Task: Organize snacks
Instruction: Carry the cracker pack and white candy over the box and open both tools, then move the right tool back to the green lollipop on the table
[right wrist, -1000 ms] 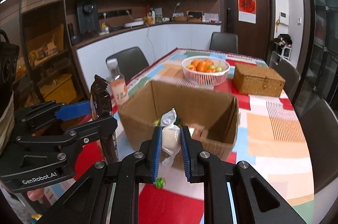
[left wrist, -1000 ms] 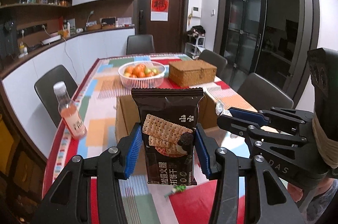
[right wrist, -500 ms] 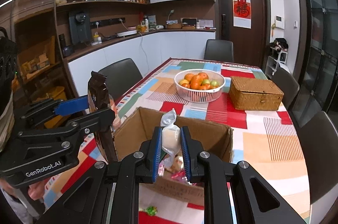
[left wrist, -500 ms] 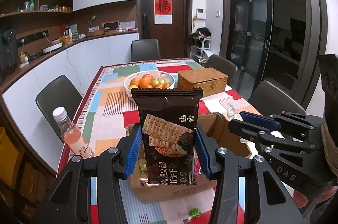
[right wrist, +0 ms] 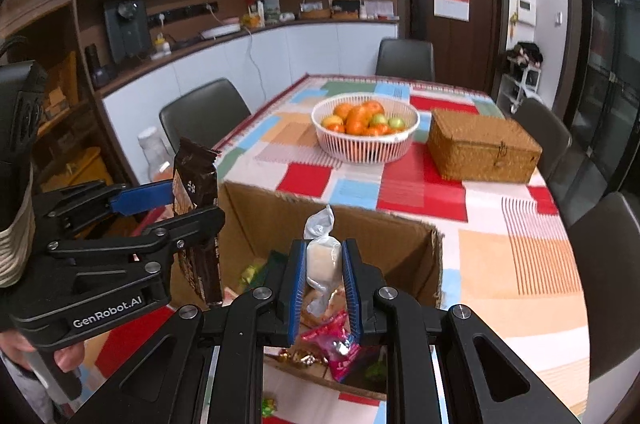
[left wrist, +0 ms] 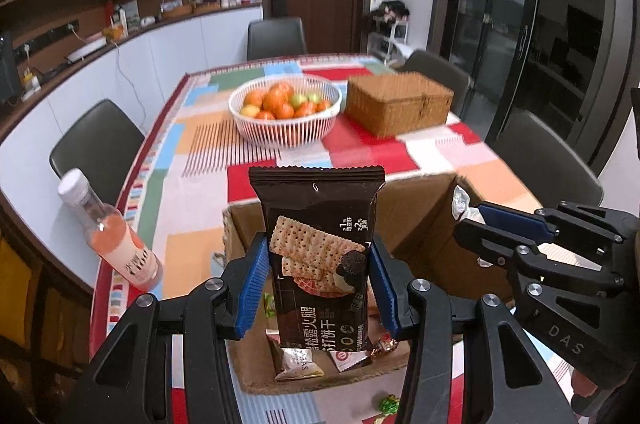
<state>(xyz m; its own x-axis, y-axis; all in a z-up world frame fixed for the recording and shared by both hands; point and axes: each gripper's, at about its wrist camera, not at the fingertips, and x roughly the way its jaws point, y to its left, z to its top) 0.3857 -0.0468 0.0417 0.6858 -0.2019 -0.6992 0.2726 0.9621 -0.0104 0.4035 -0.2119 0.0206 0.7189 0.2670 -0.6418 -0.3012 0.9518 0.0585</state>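
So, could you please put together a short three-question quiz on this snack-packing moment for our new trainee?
1. True or false: the left tool is shut on the dark cracker packet.
2. What does the right tool hold? A) an orange B) a white wrapped snack C) the bottle
3. Fill in: both tools are over the open ______ box.

Key
1. True; its blue pads press the packet's two sides.
2. B, the white wrapped snack. The bottle stands on the table and the oranges lie in the white basket.
3. cardboard; other wrapped snacks already lie inside.
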